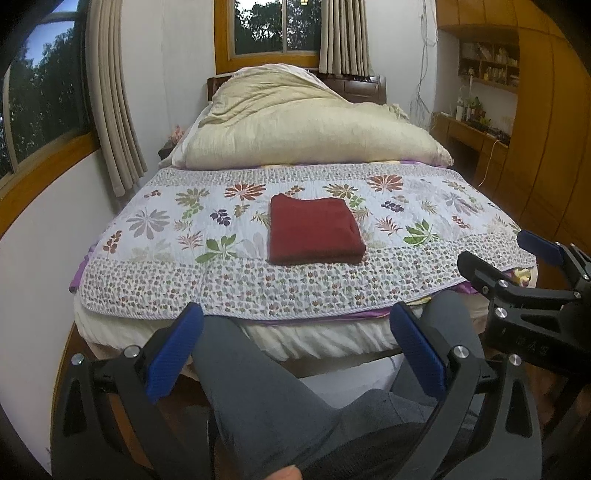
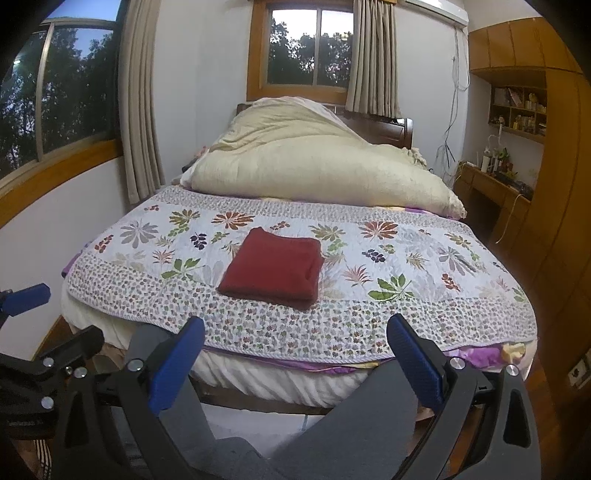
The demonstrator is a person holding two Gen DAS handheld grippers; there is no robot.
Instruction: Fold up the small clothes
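Observation:
A dark red cloth lies folded into a neat rectangle on the floral quilt near the foot of the bed. My left gripper is open and empty, held back from the bed over a person's grey trouser legs. My right gripper is also open and empty, likewise short of the bed's foot edge. In the left wrist view the right gripper shows at the right edge. In the right wrist view the left gripper shows at the left edge.
A bulky cream duvet is heaped at the head of the bed. Wooden desk and shelves stand to the right, curtained windows at the left and behind. Wooden floor runs along the right side.

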